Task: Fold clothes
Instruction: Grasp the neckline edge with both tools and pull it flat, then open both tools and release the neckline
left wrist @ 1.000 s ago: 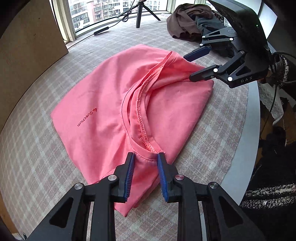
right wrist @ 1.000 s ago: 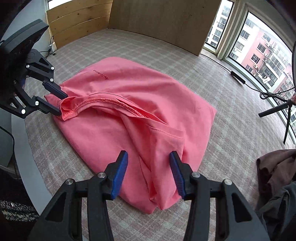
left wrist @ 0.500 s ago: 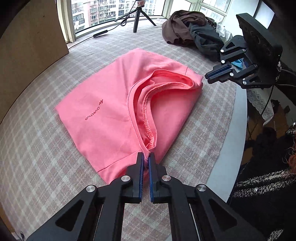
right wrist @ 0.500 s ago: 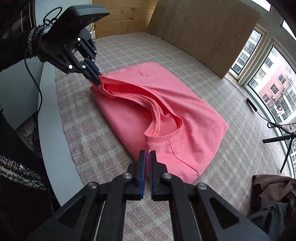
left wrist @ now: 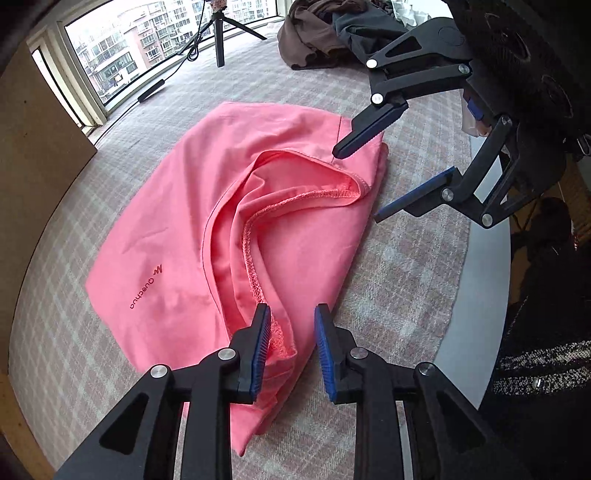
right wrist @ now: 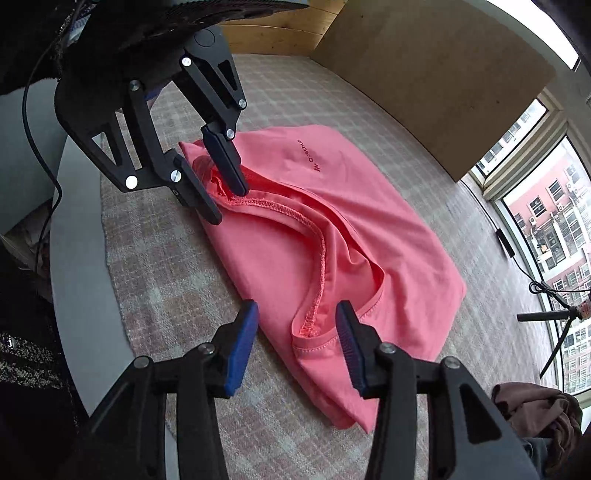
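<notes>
Both pairs of tongs, clamped tight half a second ago, now stand parted, and the pink T-shirt's neckline has slumped from a taut raised loop into a loose curve.

The pink T-shirt (left wrist: 184,236) lies folded on the plaid cloth (left wrist: 399,295) that covers the round desk (left wrist: 476,314), close to the near rim. Its dark red chest logo (left wrist: 146,290) faces up on the flat part. The stitched collar (left wrist: 258,236) runs as a ridge across the top layer, from one pair of tongs to the other.

The left tongs (left wrist: 291,350) are opening: the collar end and a fold of fabric sit between the blue pads (left wrist: 260,350), brushing the left one, with the right one clear of the cloth, so the hold is released. The right tongs (right wrist: 295,343) are opening too, wider; the other collar end lies on the desk between their pads (right wrist: 242,343) and neither pad presses it. In the left wrist view these right tongs hang just over the shirt's far corner.

Further off, a heap of brown and dark clothes (left wrist: 325,29) rests near the far rim of the desk. A small tripod (left wrist: 219,33) stands beside it by the window (left wrist: 140,48), and a brown board (right wrist: 436,74) leans along the desk's other side.
</notes>
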